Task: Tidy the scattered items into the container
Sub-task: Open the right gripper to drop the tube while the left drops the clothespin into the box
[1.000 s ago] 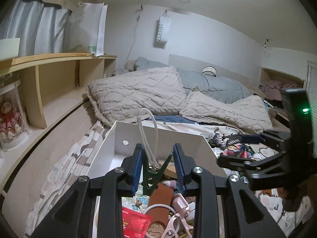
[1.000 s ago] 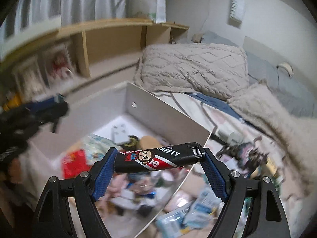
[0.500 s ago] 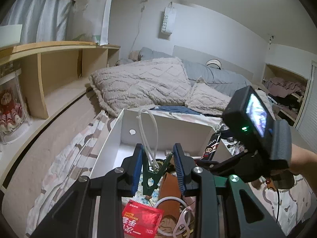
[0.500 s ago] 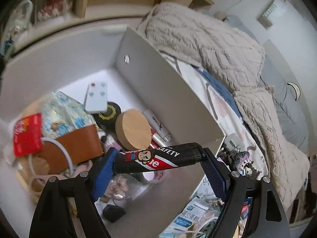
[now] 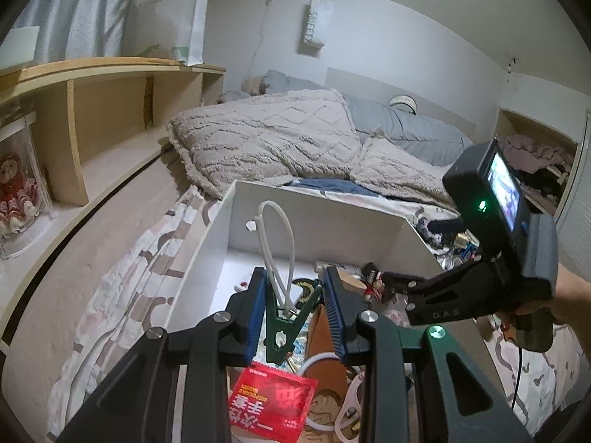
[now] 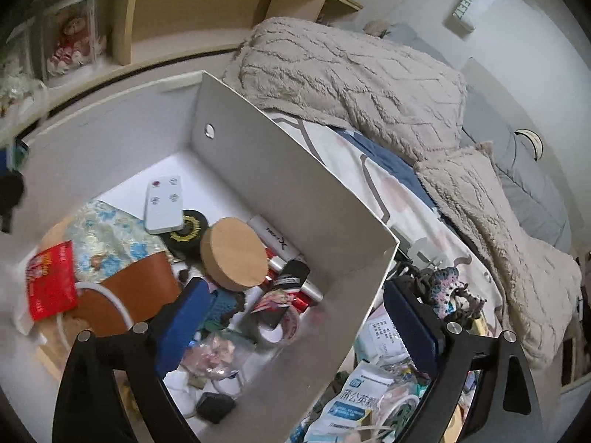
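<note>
So the left gripper point(image 5: 295, 308) is pinched down on a dark green clip point(image 5: 282, 328), handles squeezed between the blue pads point(image 5: 334, 310), with a white looped cord point(image 5: 277, 243) sticking up out of it. It hangs over the near end of the white box point(image 5: 317, 217), which sits on the bed. Right under it there's a red packet point(image 5: 271, 408) and a brown leather piece point(image 5: 319, 343), both partly cut off by the gripper body.

Over on the right, the right gripper point(image 6: 299, 323) has its jaws spread wide with nothing between them, straddling the box's point(image 6: 295, 199) right wall: one finger inside, one outside. In the left camera you only see it side-on, and its tips are lost in the clutter.

Inside the box: a white remote point(image 6: 164, 205), a round wooden lid point(image 6: 234, 253), and a black-and-red tube point(image 6: 290, 277) lying just right of the lid, half buried so the print isn't readable. The stuff near the camera is a blurry jumble; I can't name most of it.

Outside the box on the right, a white-and-blue pouch point(image 6: 356, 397) and a speckled claw clip point(image 6: 448, 291) are on the bedsheet, partly hidden behind the finger.
</note>
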Demonstrator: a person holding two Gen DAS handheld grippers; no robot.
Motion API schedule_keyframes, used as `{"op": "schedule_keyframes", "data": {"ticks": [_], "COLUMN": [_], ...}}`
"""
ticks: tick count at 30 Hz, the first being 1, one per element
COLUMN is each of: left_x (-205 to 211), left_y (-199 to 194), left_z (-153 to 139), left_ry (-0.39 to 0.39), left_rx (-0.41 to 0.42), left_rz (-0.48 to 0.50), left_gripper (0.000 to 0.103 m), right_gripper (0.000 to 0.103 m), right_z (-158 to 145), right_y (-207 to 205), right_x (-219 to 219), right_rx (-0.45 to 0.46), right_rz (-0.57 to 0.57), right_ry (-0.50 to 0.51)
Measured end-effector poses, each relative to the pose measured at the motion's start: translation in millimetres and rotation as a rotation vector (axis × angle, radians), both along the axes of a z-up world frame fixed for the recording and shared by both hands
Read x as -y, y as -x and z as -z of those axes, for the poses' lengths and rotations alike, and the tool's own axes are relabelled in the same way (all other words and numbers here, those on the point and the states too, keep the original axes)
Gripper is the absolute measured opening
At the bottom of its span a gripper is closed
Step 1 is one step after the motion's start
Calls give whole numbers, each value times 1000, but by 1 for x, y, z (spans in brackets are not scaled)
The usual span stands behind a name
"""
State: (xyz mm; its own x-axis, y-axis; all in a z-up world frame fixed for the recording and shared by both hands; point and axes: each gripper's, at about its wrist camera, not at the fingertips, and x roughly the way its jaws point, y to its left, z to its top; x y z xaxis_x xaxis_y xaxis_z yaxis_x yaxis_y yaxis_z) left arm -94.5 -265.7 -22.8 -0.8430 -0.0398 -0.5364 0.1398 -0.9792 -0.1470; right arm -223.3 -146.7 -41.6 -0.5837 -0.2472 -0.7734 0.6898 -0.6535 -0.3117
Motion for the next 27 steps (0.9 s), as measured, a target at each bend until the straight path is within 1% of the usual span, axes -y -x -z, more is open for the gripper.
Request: {"op": "schedule_keyframes", "data": {"ticks": [4,11,16,21,27], "left_x": [-9,-23,-31,-35,-44], "left_y": [2,8,8,4,-1], "left_z": [5,16,21,23,20], "left_ry": [-1,-42,-25,-16,18], "left_rx": [29,93,126,142,165], "left_rz": [40,122,137,160,197], "left_gripper": [31,31,31,31,31], "right_gripper": [95,95,95,95,95], "right_z": [-7,-16,-22,-27,-28], "right_y": [-13,-45,-61,-73,-81], "right_x": [-8,-31,-49,-58,-61], "right_rx": [5,49,85,100,119], "right_rz": [-16,-44,-35,-29,-26], "right_ry": [37,120,209,250,283]}}
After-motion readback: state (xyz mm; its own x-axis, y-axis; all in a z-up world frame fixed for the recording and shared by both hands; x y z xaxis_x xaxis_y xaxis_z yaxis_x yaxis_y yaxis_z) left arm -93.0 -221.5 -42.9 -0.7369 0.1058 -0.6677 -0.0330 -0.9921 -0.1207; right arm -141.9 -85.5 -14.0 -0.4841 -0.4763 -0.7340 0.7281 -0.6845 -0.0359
